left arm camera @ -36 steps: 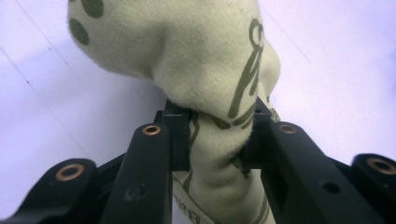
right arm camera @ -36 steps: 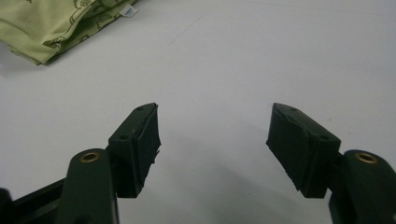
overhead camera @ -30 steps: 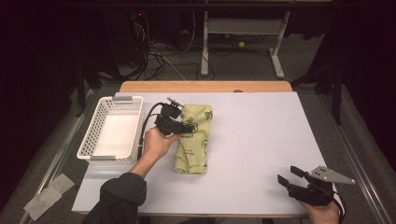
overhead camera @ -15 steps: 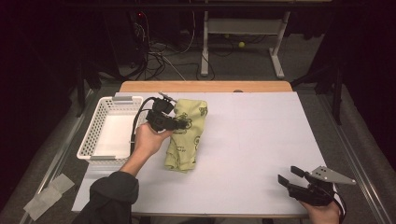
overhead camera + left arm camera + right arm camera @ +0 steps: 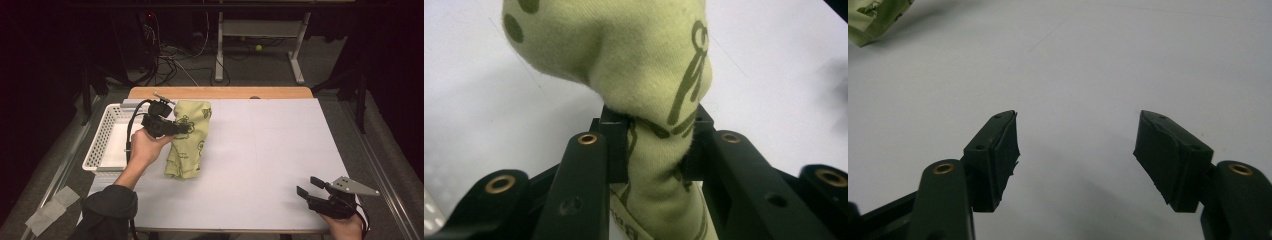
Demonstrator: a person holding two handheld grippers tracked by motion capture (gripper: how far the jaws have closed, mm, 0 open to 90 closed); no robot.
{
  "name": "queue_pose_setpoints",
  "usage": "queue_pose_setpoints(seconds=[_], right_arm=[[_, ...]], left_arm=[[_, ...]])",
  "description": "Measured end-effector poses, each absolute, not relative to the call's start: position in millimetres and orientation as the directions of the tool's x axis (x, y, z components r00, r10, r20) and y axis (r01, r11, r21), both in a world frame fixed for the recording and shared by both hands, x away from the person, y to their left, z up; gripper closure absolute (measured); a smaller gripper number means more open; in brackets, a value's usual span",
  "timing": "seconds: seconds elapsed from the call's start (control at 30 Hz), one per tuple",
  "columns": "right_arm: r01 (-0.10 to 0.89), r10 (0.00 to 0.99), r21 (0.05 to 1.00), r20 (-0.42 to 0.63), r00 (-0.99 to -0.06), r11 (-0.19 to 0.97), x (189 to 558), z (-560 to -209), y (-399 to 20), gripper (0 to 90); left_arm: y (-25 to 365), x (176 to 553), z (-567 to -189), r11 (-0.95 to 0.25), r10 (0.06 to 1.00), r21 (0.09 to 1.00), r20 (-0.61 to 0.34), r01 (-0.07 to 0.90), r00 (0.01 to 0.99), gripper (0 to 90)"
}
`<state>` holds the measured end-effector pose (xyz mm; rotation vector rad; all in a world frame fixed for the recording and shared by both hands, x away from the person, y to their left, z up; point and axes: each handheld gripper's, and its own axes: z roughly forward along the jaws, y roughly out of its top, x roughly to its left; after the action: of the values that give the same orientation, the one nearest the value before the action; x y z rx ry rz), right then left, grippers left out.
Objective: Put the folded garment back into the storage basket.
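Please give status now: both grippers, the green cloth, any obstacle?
Left hand-held gripper shut on green cloth. Right hand-held gripper open, empty. White basket beside cloth; nothing blocking.

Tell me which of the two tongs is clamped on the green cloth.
The left tongs, by the white basket, pinch the green patterned cloth between their pads. The right tongs, at the table's near right corner, stand open over bare tabletop.

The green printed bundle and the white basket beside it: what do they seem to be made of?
Green bundle: soft knit cloth, probably cotton; matte and fuzzy, it bunches where the left tongs pinch it.
White basket: likely moulded plastic; stiff slotted walls, faint sheen.
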<state>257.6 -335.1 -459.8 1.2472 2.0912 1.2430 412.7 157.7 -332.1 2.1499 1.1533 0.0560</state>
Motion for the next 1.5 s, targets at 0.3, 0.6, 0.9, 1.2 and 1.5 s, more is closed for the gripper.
queue_pose_setpoints(seconds=[0.3,0.6,0.9,1.2,1.5], right_arm=[[0.490,0.842,0.846,0.097,-0.530,0.211,262.5,-460.3,-332.7,33.9],[0.490,0.838,0.844,0.095,-0.538,0.218,265.0,-460.3,-330.2,33.9],[0.491,0.837,0.844,0.098,-0.538,0.217,266.3,-460.5,-329.7,33.9],[0.491,0.839,0.843,0.094,-0.536,0.219,266.5,-460.4,-329.4,33.8],[0.494,0.843,0.842,0.094,-0.530,0.216,266.4,-460.4,-329.6,33.8]], left_arm=[[177.4,405.5,-320.5,-0.343,0.765,0.593,-0.275,0.729,0.583,68.2],[199.8,402.9,-307.0,-0.317,0.768,0.603,-0.290,0.732,0.571,68.2],[224.6,401.7,-299.8,-0.251,0.795,0.619,-0.307,0.744,0.524,68.1],[246.9,403.1,-290.4,-0.217,0.818,0.631,-0.299,0.745,0.491,68.1],[268.9,406.9,-296.2,-0.200,0.847,0.636,-0.270,0.745,0.458,67.8]])
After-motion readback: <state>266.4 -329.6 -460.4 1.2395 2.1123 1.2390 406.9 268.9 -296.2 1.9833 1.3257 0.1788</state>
